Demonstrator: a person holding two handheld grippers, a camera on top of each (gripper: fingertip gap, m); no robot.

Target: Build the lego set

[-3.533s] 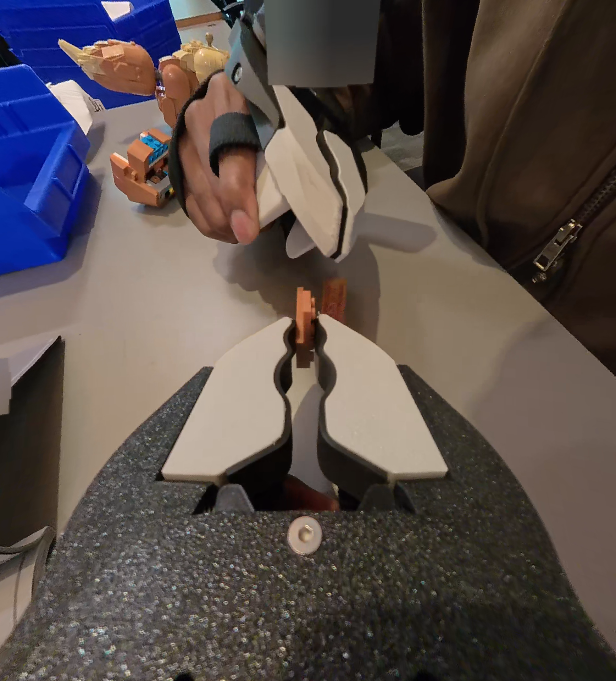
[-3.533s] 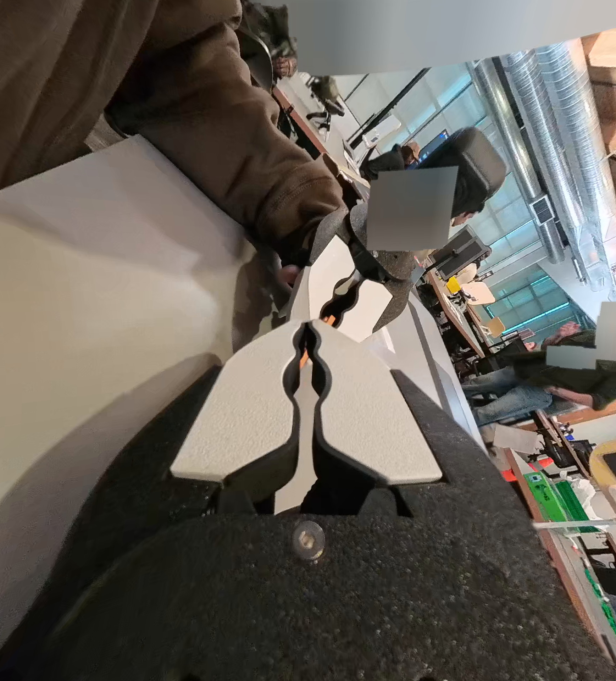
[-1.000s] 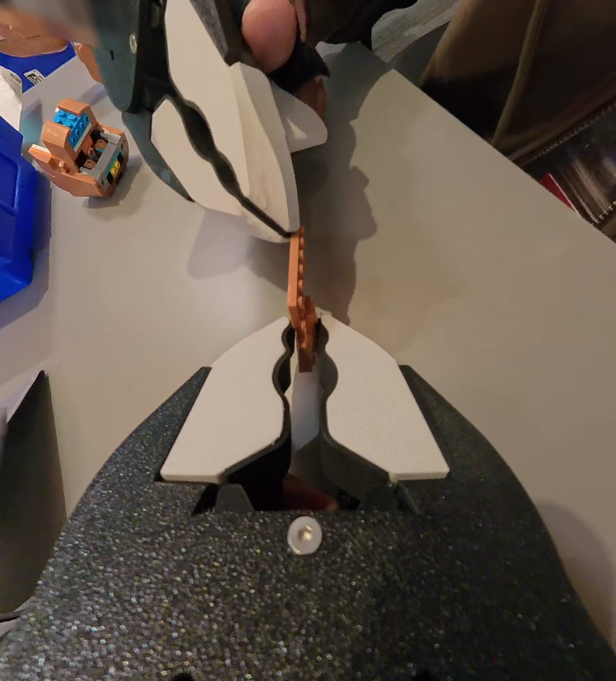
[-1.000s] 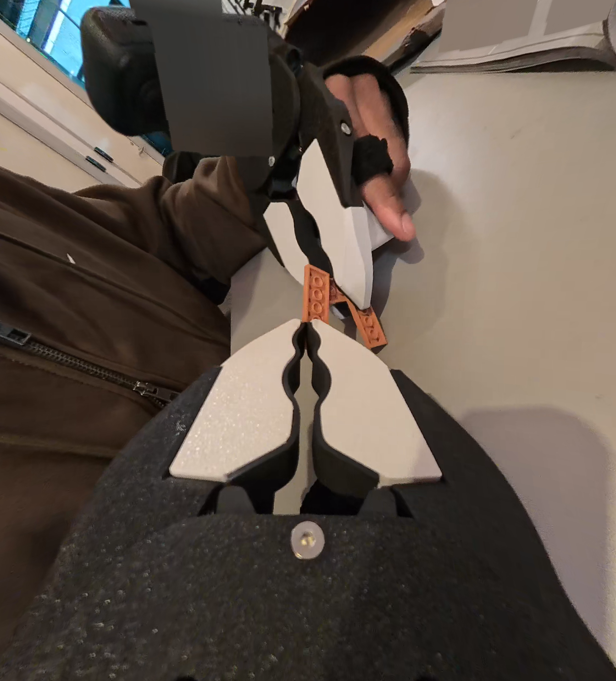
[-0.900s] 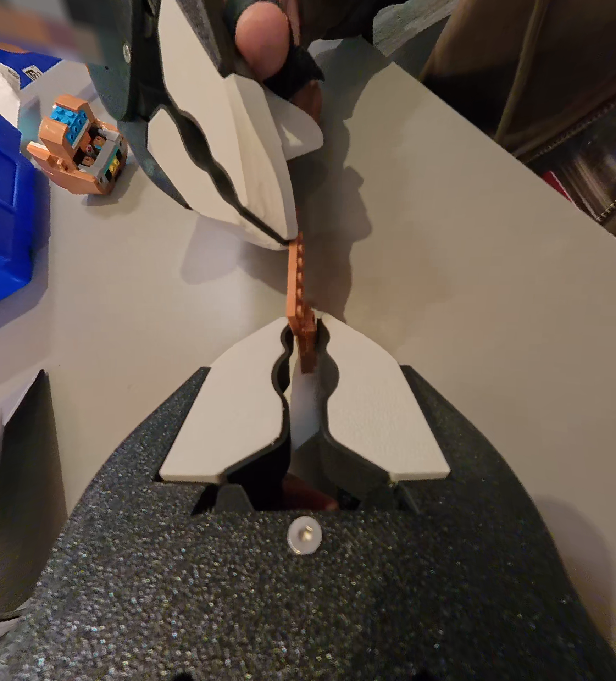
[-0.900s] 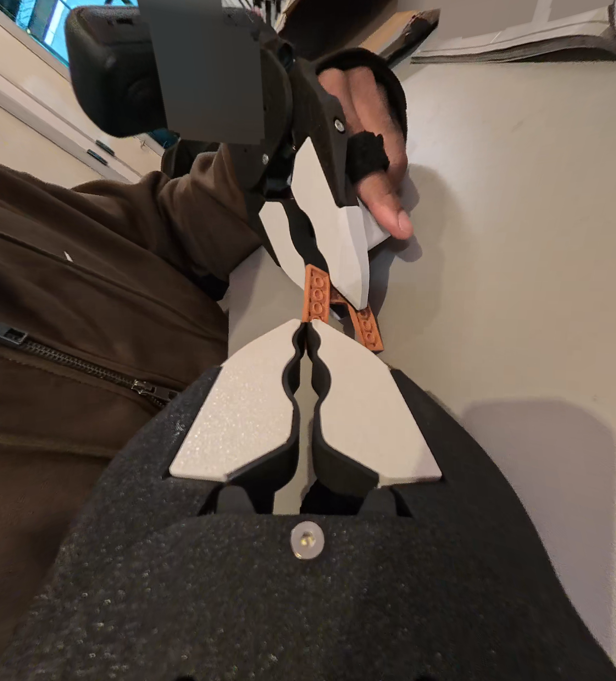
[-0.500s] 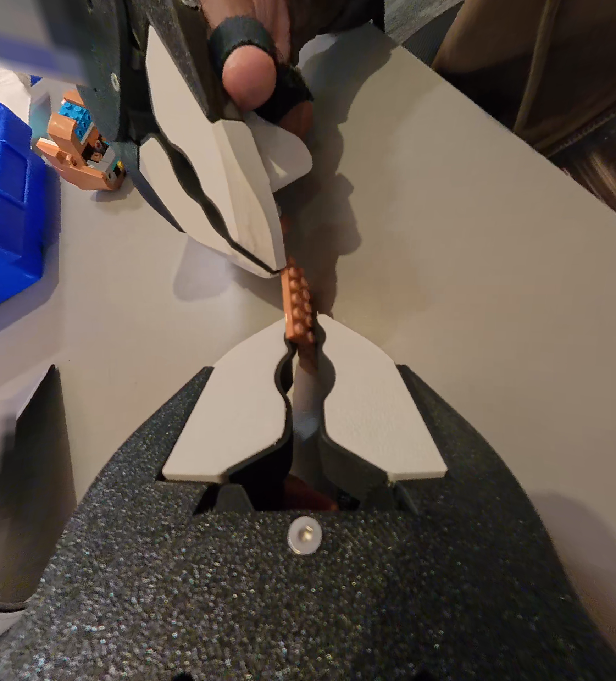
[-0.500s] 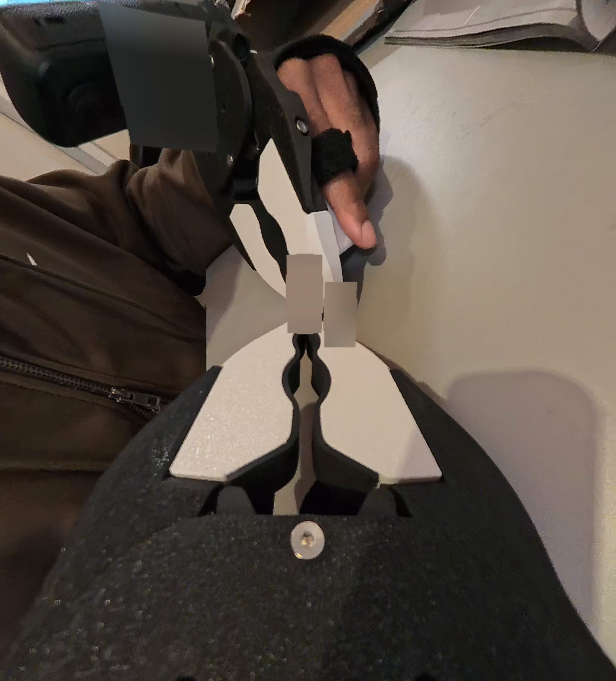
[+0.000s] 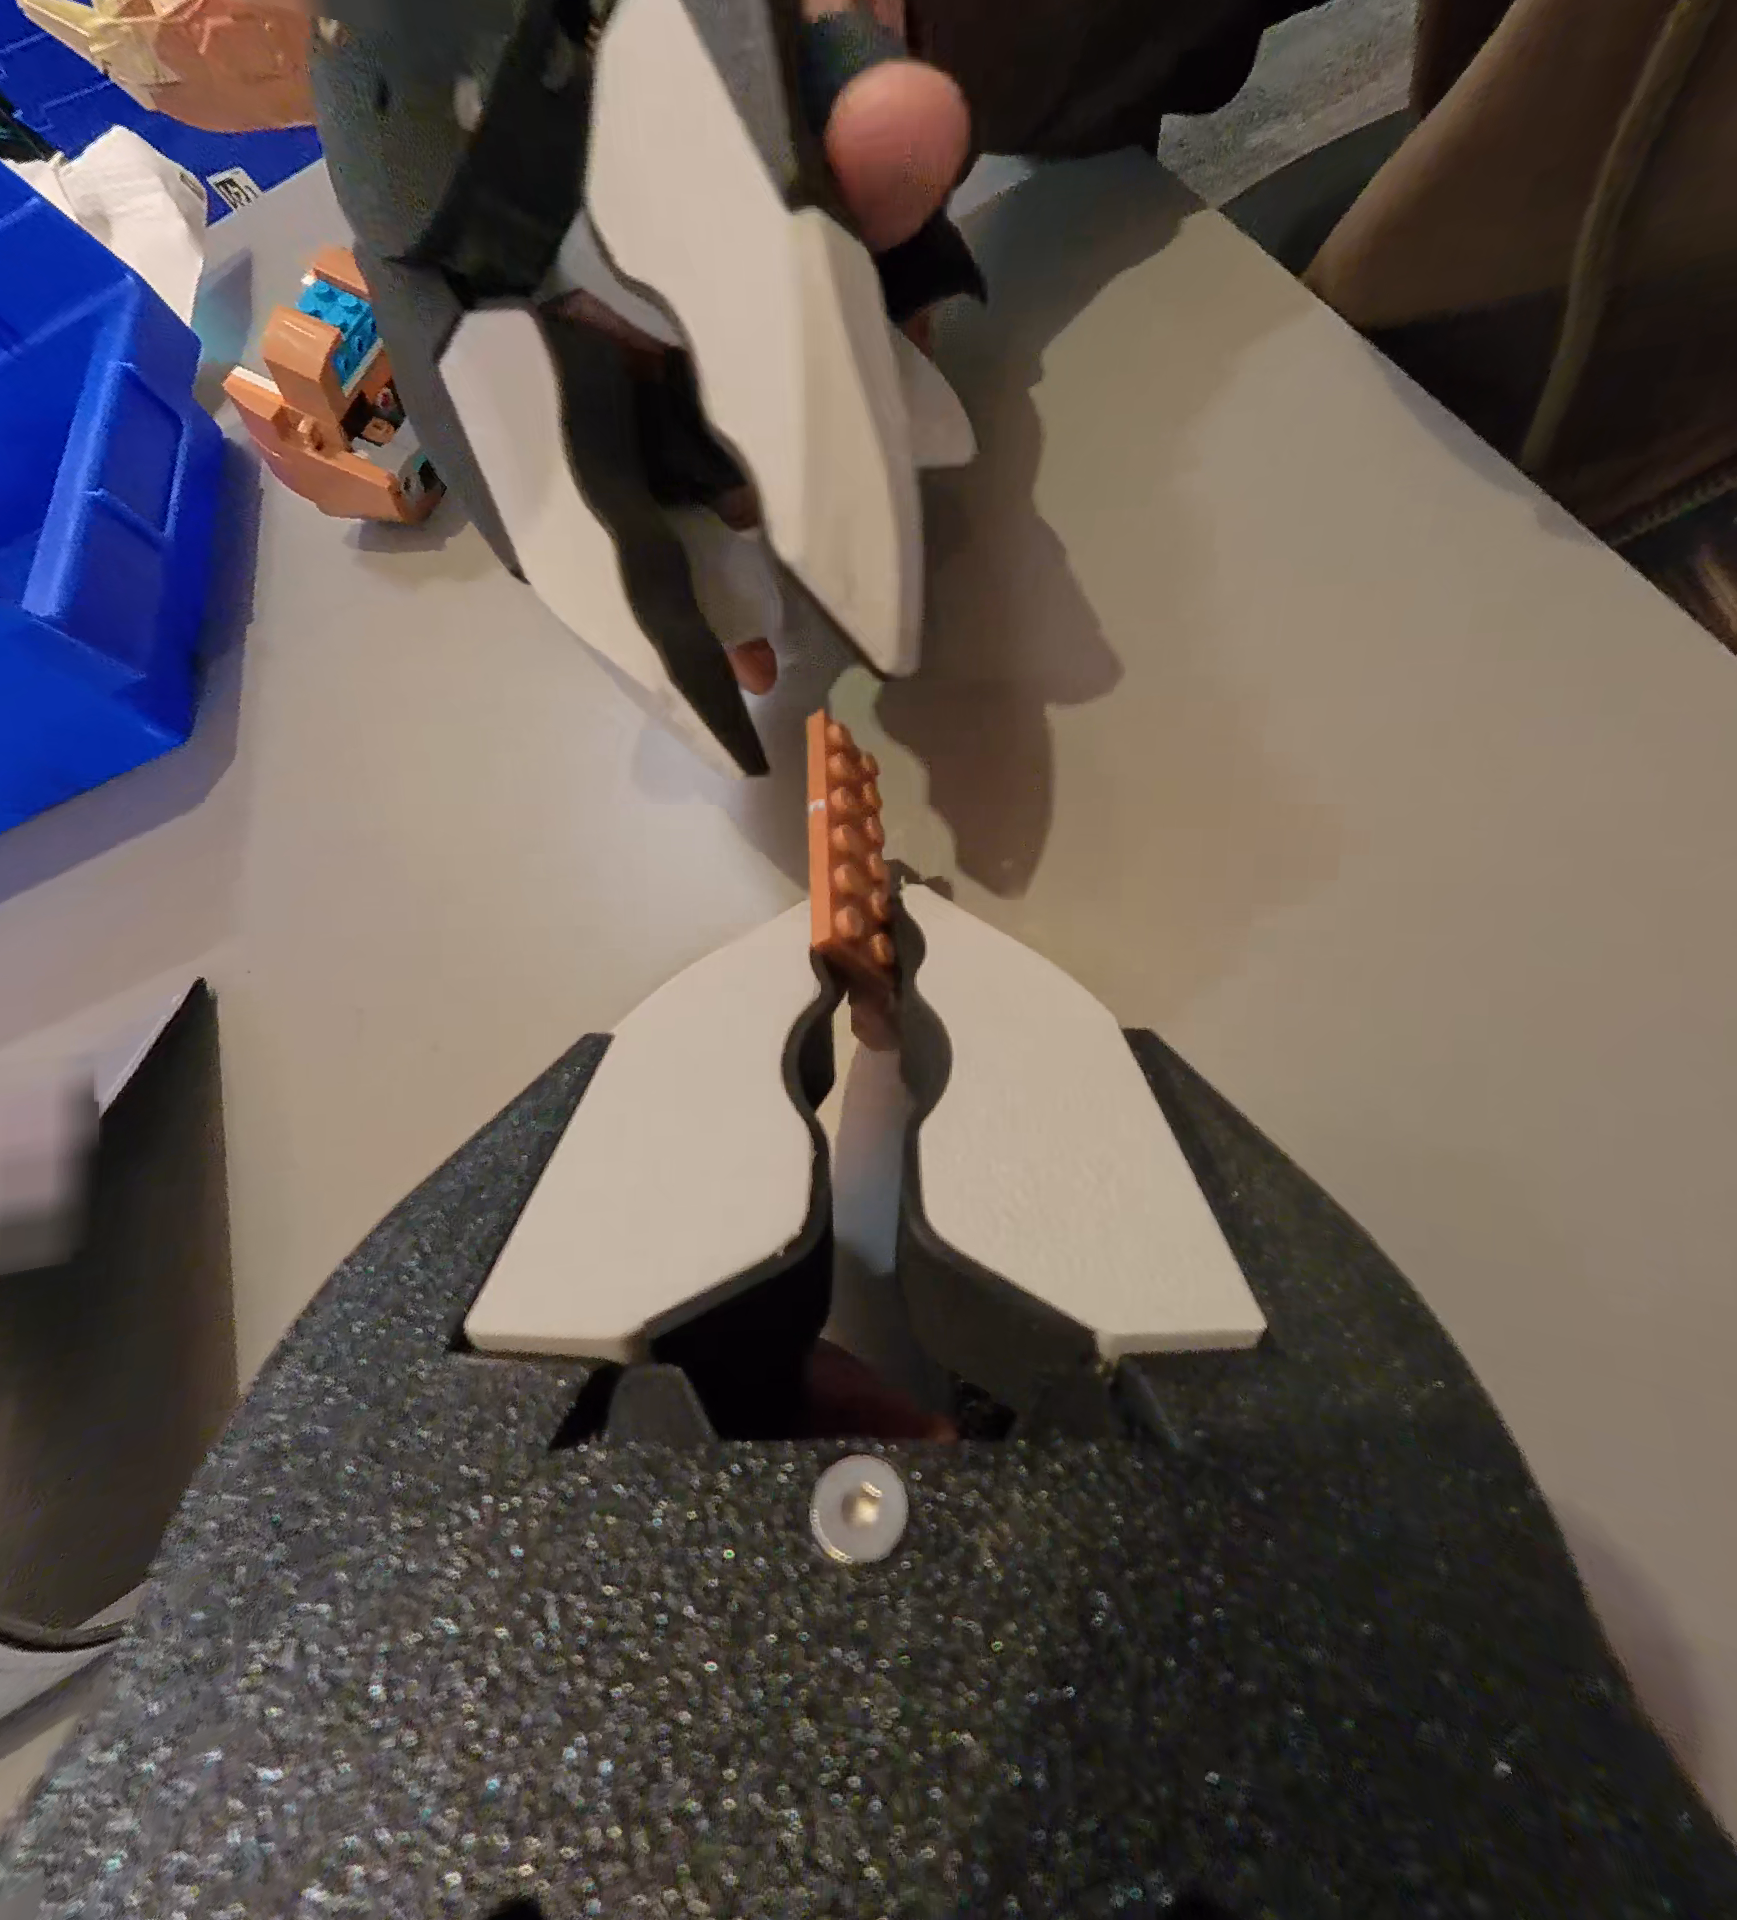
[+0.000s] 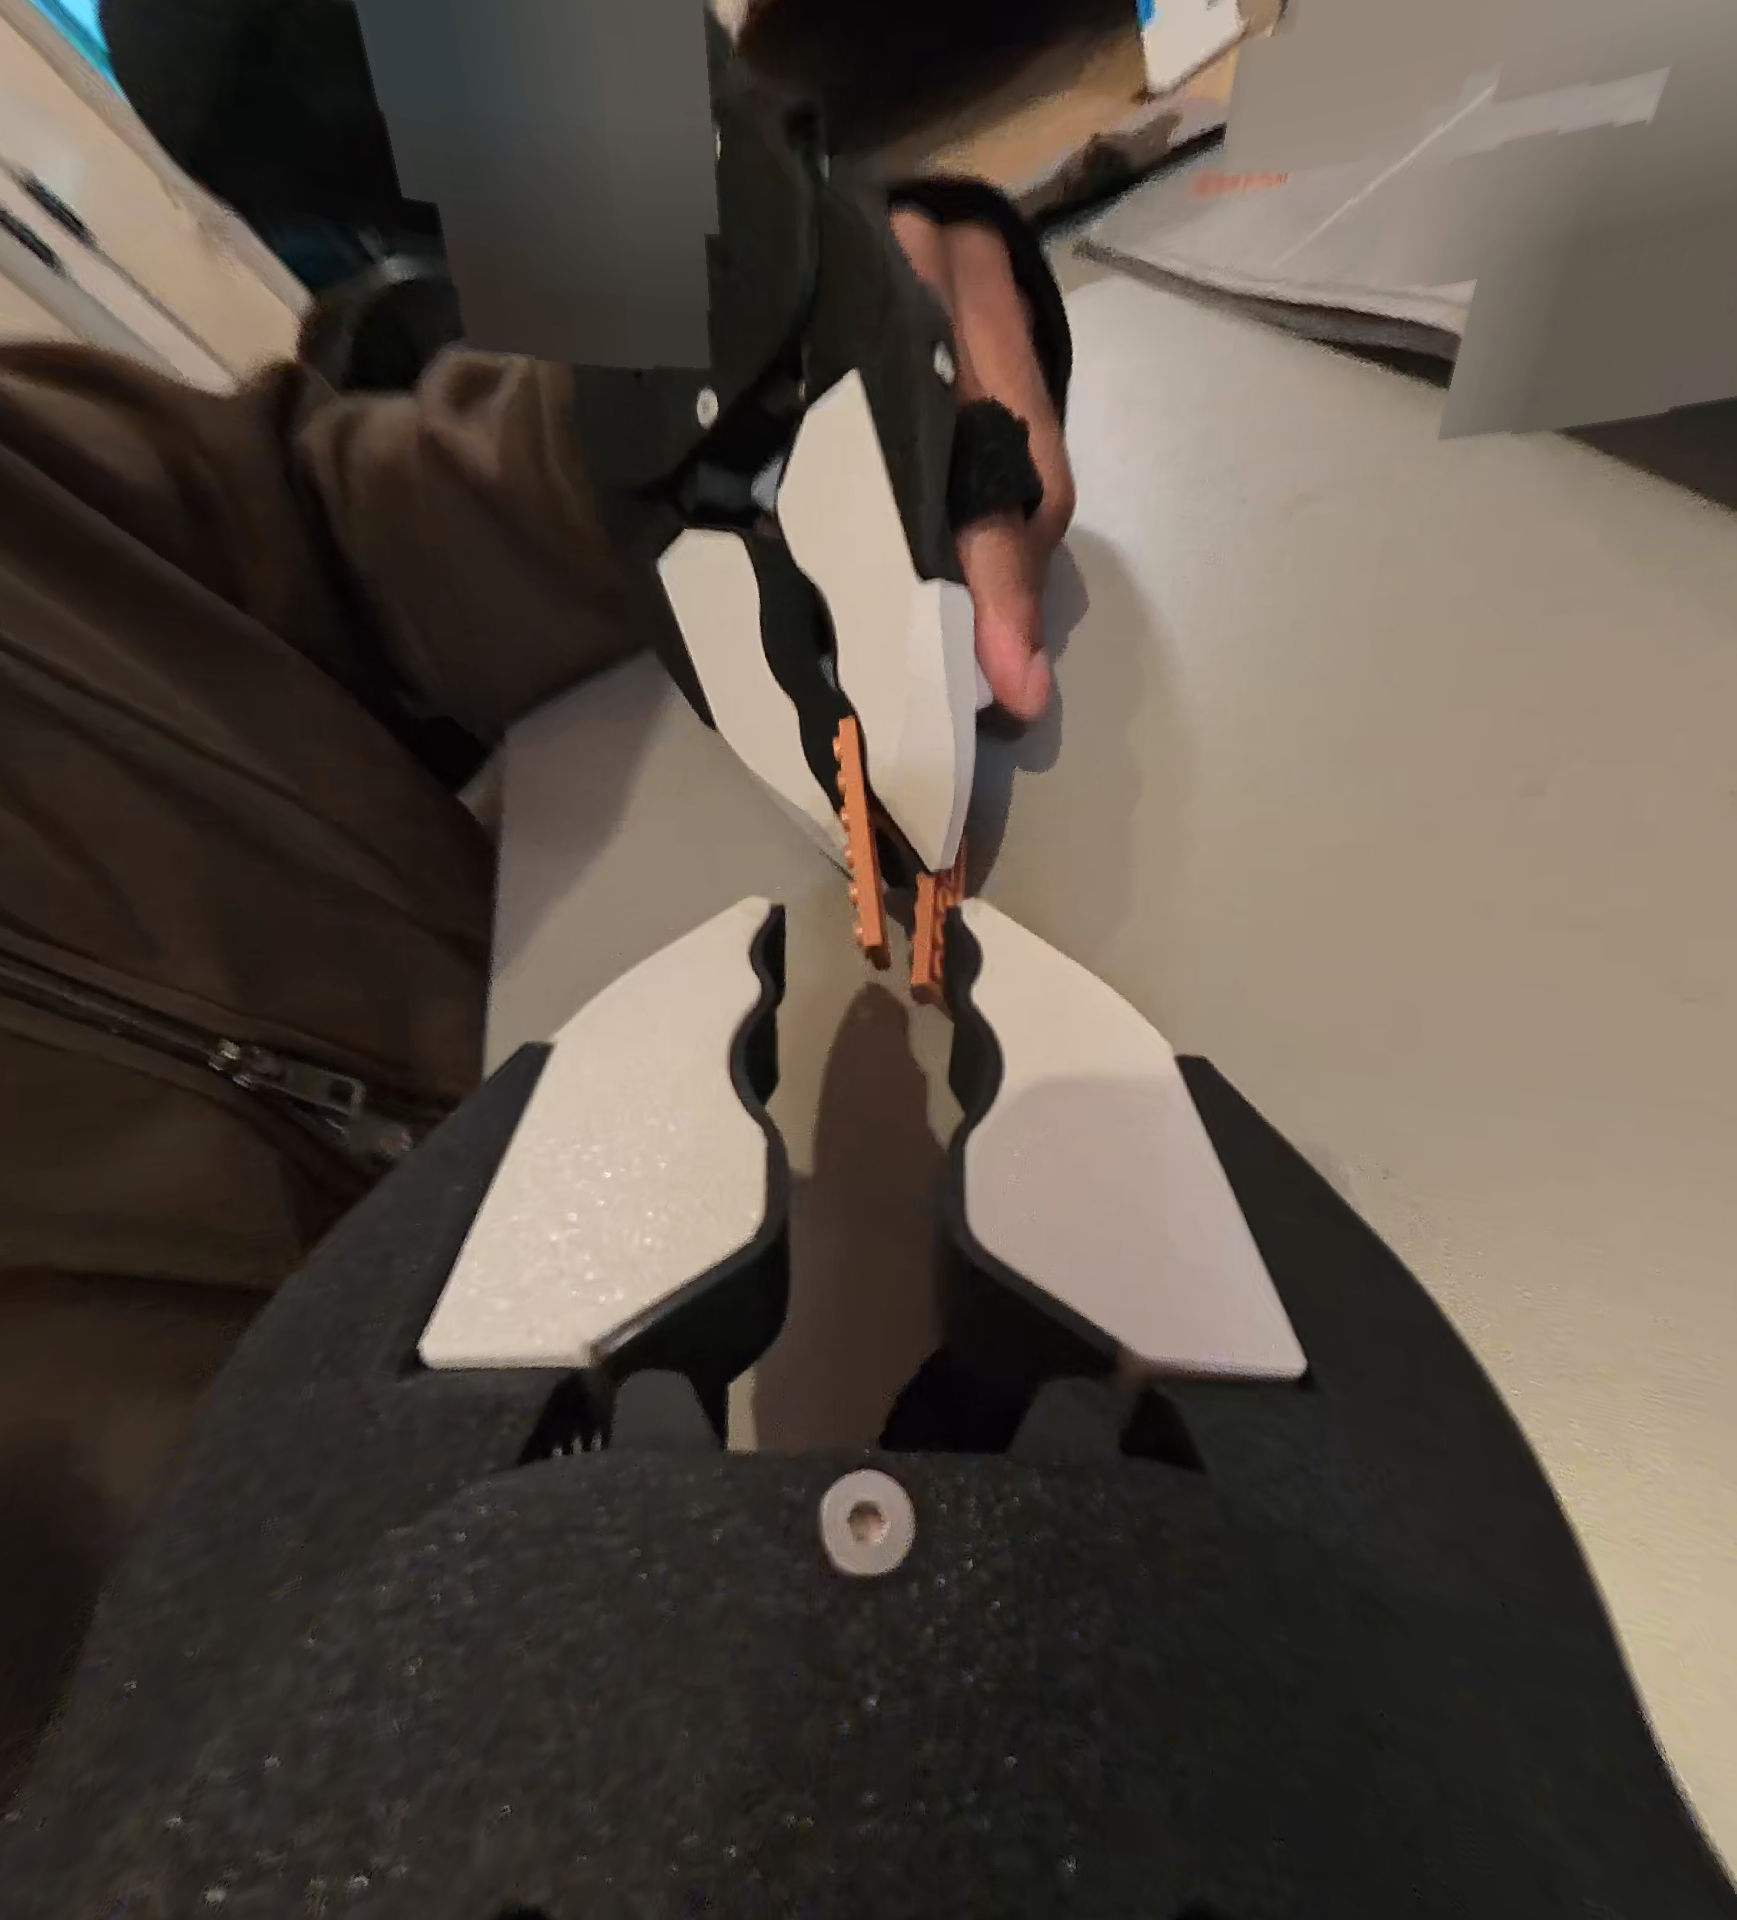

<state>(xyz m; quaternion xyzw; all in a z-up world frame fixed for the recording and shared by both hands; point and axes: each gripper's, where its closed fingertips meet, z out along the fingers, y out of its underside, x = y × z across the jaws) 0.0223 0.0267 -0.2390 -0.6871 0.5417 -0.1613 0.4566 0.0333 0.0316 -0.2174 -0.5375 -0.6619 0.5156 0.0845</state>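
The left gripper (image 9: 859, 925) is pinching an orange plate (image 9: 848, 842) on edge between its tips, holding it above the grey table (image 9: 1363, 831). The right gripper (image 10: 869, 935) is standing with its jaws parted, its tips just beside the plate's free end. A blue bin (image 9: 33, 520) and a part-built model (image 9: 324, 416) are sitting at the far left.

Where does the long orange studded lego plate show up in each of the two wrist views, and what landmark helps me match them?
Left wrist view: the orange plate sits at centre, clamped at its near end in the left tool, studs facing right.
Right wrist view: just above centre, edge-on, sticking out of the left tool toward the open right tool.
Shared landmark: the grey table beneath it.
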